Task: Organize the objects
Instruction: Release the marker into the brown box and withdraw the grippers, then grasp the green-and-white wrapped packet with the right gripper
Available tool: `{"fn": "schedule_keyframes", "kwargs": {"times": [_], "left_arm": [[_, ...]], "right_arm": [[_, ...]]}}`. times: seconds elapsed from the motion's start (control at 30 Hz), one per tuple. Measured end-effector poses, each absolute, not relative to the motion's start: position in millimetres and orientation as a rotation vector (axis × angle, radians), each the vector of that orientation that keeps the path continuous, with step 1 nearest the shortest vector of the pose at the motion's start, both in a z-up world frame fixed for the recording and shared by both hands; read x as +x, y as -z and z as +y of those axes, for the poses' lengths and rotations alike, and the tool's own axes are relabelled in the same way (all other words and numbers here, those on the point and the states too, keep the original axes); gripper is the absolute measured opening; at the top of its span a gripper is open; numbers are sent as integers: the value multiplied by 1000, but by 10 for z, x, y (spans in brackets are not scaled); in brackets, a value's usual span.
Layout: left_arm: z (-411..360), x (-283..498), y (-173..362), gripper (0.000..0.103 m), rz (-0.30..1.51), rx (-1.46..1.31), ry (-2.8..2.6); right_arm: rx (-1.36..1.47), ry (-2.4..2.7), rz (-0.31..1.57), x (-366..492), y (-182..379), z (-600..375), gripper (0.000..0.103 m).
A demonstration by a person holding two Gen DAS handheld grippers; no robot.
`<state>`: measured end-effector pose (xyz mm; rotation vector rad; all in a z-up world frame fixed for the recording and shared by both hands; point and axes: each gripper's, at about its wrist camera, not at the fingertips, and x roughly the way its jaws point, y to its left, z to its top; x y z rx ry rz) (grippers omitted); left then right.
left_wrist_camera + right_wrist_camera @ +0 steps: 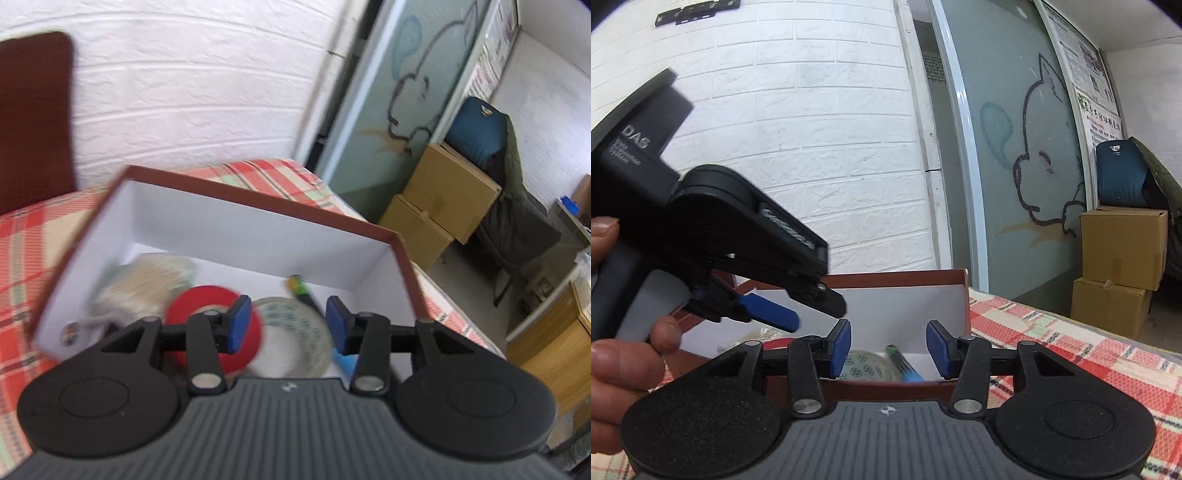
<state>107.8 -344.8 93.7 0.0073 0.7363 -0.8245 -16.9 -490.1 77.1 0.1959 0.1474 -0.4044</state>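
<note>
A box (258,206) with a red-brown rim and white inside stands on the plaid tablecloth. In it lie a red tape roll (207,299), a clear tape roll (295,317), a green-and-black pen (301,290) and a blurred beige bundle (147,280). My left gripper (289,325) hovers open over the two rolls with nothing between its blue pads. My right gripper (889,349) stands open at the near wall of the box (905,277), above the clear tape roll (864,365) and the pen (903,360). In the right wrist view a hand holds the left gripper (801,310) over the box's left part.
The plaid tablecloth (33,258) covers the table, whose edge runs along the right. A dark brown chair back (33,110) stands at the far left by the white brick wall. Cardboard boxes (443,195), a blue chair (476,129) and a glass door (1015,147) lie beyond.
</note>
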Motion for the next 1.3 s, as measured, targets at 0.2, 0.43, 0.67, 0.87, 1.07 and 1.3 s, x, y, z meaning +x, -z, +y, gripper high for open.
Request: {"fn": "schedule_keyframes", "kwargs": {"times": [0.2,0.43,0.67,0.87,1.07,1.3], "left_arm": [[-2767,938,-953,49,694,-47,755],[-1904,988,-701,50,711,13,498],[-1000,1104,-427,50,750,25,268],[-364,1196,-233,53,763,24,138],[171,1355,14,67,725,5,48],[587,1298,149,86,573,-116,37]], "right_arm": [[204,393,115,-267,-886,-4604,47],[151,253,132,-244,-923,-3969,51],[118,58,282,35,-713,-3282,51],[69,-48,367,314,-597,-2797,51],[-9,-137,446,581,-487,-2348,51],[-62,-229,498,1094,-463,-1949,54]]}}
